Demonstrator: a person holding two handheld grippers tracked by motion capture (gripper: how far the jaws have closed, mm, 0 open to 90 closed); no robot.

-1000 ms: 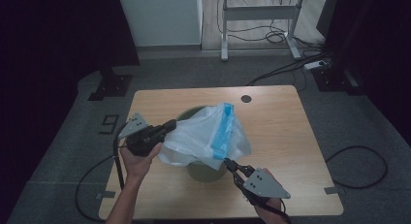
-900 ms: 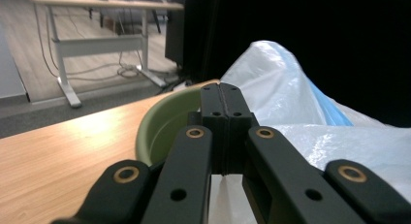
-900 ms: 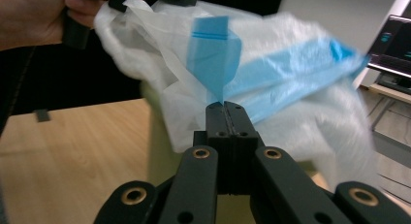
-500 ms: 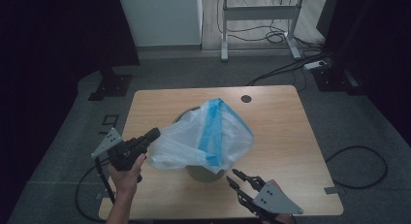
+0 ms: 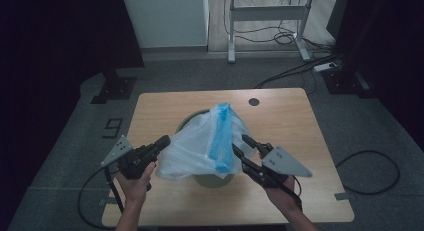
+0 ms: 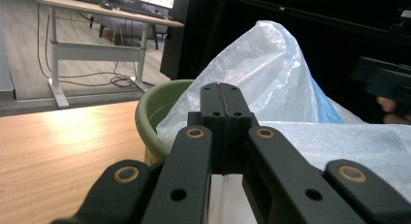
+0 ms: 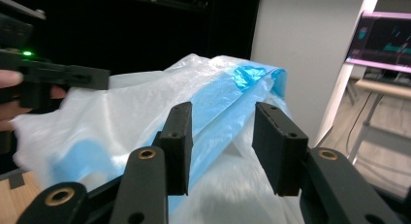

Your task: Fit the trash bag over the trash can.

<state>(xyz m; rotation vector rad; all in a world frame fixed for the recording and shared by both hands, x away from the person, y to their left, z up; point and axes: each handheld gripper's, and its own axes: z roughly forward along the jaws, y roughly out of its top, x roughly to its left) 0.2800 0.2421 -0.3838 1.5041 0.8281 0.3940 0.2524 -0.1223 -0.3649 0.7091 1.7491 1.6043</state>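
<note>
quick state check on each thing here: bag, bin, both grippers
plastic bag: draped over the bin, puffed up, blue strip up top, left edge pulled sideways
green bin: upright on the table, partly covered by the bag
left gripper: jaws shut on the bag's edge
right gripper: jaws have just been opening, bag between them, not pressed

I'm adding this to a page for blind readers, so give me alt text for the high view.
A person at a wooden table stretches a translucent white plastic bag with a blue strip over a green bin. The left gripper is clamped on the bag's left edge; the right gripper, jaws apart and just opening, sits at the bag's right side.
</note>
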